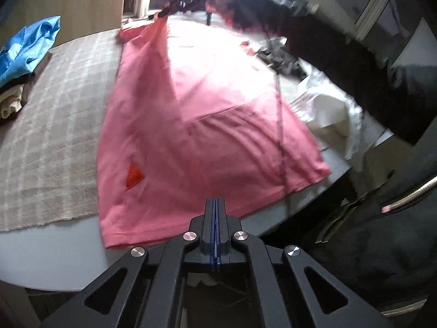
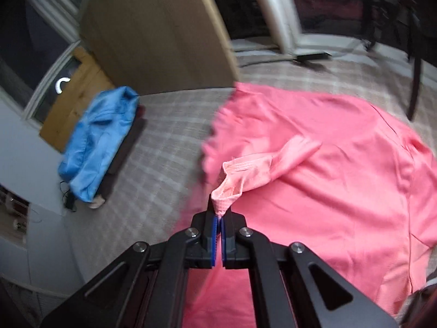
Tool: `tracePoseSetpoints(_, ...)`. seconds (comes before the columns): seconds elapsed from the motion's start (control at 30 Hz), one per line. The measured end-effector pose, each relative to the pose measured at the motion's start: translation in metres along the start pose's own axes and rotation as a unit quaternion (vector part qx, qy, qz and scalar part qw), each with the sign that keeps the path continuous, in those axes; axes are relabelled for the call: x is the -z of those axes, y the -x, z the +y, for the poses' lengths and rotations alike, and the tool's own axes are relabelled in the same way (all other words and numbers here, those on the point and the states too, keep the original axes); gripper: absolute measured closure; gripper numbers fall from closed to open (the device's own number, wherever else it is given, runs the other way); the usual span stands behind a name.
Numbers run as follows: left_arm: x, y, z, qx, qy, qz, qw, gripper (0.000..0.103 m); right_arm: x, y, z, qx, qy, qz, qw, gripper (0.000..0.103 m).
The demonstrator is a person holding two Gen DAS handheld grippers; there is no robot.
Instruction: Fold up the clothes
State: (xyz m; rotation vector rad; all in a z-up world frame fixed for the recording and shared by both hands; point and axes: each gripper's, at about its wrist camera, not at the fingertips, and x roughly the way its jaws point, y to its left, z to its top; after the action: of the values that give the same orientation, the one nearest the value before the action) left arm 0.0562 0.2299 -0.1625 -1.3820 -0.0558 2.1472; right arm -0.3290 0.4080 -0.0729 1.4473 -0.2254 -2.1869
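One pink shirt (image 1: 191,125) lies spread on a pale checked cloth (image 1: 54,114) that covers the table (image 1: 54,259), its hem near the table edge and a small red triangular patch (image 1: 133,176) low on its body. One side of it is already lifted and drawn across the body, so a diagonal crease runs over the middle; the rest lies flat and unfolded, which suggests the folding has only begun, with the other side and the lengthwise folds left to do. The right gripper (image 2: 218,216) has its jaws pressed together on the cuff of a sleeve (image 2: 245,175), holding that fabric raised above the shirt body. The left gripper (image 1: 215,202) hovers just over the hem with its jaws pressed together; whether it pinches a thin edge of fabric cannot be told. To one side sits one stack of clothes with a blue garment (image 2: 98,139) on top and darker and beige pieces beneath it, probably finished work. On the other side, one crumpled white garment (image 1: 330,109) and one dark garment (image 1: 278,54) lie unfolded, apparently waiting their turn. A dark sleeve (image 1: 341,54) of the person reaches over the far end.
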Motion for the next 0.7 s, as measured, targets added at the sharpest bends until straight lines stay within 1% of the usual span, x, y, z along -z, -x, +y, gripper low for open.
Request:
tracePoseSetpoints(0.03, 0.000, -0.005, -0.003, 0.010, -0.002, 0.005, 0.9999, 0.103, 0.003, -0.008, -0.006, 0.017, -0.003, 0.011, 1.000, 0.101)
tracePoseSetpoints(0.07, 0.001, -0.012, -0.006, 0.008, -0.008, 0.014, 0.9998, 0.103, 0.007, -0.015, -0.013, 0.033, -0.005, 0.022, 0.999, 0.101)
tracePoseSetpoints(0.1, 0.002, -0.018, -0.008, -0.008, -0.015, 0.022, 0.9996, 0.103, 0.010, -0.021, -0.017, 0.045, -0.006, 0.029, 0.999, 0.101)
tracePoseSetpoints(0.13, 0.002, -0.023, -0.006, -0.019, -0.010, 0.027, 0.9994, 0.103, 0.011, -0.025, -0.019, 0.047, -0.005, 0.031, 0.998, 0.101)
tracePoseSetpoints(0.2, 0.002, -0.025, 0.002, -0.039, 0.005, 0.023, 0.9990, 0.099, 0.011, -0.029, -0.017, 0.048, -0.002, 0.030, 0.998, 0.101)
tracePoseSetpoints(0.27, 0.003, -0.027, 0.009, -0.075, 0.008, 0.023, 0.9969, 0.095, 0.008, -0.033, -0.012, 0.049, 0.004, 0.031, 0.998, 0.101)
tracePoseSetpoints(0.33, 0.003, -0.031, 0.014, -0.076, 0.017, 0.027, 0.9966, 0.094, 0.005, -0.036, -0.005, 0.057, 0.018, 0.034, 0.998, 0.101)
tracePoseSetpoints(0.37, 0.003, -0.033, 0.017, -0.076, 0.022, 0.029, 0.9965, 0.092, 0.004, -0.038, 0.000, 0.060, 0.026, 0.036, 0.997, 0.101)
tracePoseSetpoints(0.47, -0.001, -0.040, 0.020, -0.077, 0.024, 0.032, 0.9962, 0.089, 0.002, -0.040, 0.010, 0.068, 0.048, 0.040, 0.996, 0.101)
tracePoseSetpoints(0.5, -0.003, -0.042, 0.019, -0.075, 0.023, 0.032, 0.9964, 0.088, 0.003, -0.042, 0.012, 0.071, 0.055, 0.042, 0.995, 0.101)
tracePoseSetpoints(0.57, -0.005, -0.046, 0.017, -0.074, 0.019, 0.030, 0.9966, 0.081, 0.003, -0.043, 0.017, 0.076, 0.068, 0.044, 0.994, 0.101)
tracePoseSetpoints(0.6, -0.005, -0.049, 0.016, -0.081, 0.014, 0.033, 0.9961, 0.079, 0.004, -0.044, 0.017, 0.077, 0.071, 0.045, 0.993, 0.101)
tracePoseSetpoints(0.7, -0.003, -0.050, 0.011, -0.093, -0.007, 0.026, 0.9953, 0.077, 0.006, -0.046, 0.018, 0.079, 0.076, 0.049, 0.993, 0.101)
